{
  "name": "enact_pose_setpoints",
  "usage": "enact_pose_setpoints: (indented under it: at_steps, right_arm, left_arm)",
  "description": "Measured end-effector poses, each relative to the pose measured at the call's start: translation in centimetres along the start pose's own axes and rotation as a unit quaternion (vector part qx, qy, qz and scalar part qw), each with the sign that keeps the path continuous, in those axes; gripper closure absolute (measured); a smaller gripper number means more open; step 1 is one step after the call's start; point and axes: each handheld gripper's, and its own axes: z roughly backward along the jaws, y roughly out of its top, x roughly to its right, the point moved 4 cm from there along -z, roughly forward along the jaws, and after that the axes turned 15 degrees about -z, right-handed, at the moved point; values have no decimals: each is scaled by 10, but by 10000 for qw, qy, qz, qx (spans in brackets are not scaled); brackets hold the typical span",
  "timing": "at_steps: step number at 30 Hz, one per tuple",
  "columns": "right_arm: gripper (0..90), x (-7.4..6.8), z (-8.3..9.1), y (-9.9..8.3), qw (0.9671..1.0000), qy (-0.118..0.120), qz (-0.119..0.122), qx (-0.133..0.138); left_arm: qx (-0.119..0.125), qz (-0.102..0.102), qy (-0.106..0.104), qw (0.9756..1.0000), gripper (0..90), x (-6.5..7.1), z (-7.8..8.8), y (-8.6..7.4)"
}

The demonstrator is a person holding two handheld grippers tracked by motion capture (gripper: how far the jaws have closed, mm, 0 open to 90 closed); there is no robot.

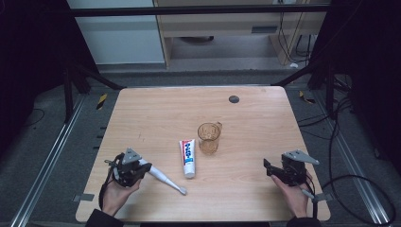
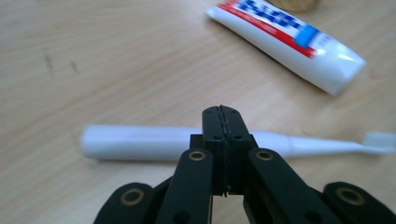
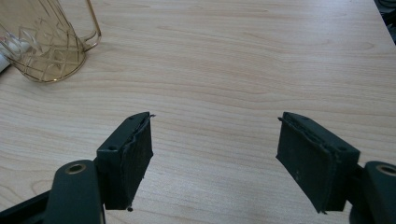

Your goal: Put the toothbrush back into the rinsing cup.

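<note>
Beside the toothpaste tube [image 2: 289, 44] lies a white electric toothbrush [image 2: 154, 142].

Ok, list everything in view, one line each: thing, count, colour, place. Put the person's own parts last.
toothbrush: one, white, near left part of the table, lying flat just ahead of the left gripper
toothpaste tube: one, white with red and blue print, lying flat at the middle
cup: one, clear amber with a handle, upright just right of the tube
table: one, light wood, with a dark round cap near the far edge
left hand-held gripper: one, black, jaws shut on nothing, above the toothbrush
right hand-held gripper: one, black, jaws open over bare wood
</note>
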Motion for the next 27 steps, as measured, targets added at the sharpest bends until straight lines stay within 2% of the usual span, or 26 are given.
enact_pose_setpoints:
  at_steps: [6,10,14,27]
  right_arm:
    - [264,0,-1,-1,10000,0,19,-20]
    - [263,0,-3,-2,10000,-6,46,-43]
    - [263,-1,-4,-2,10000,10,43,-71]
    - [262,-2,-5,-3,9999,15,76,-100]
  left_arm:
    - [-243,57,224,9994,898,-30,-14,0]
    - [-318,159,175,9992,898,-42,-25,-3]
    - [-511,102,149,9985,899,-45,-33,-7]
    - [-607,37,87,9981,899,-42,-33,-12]
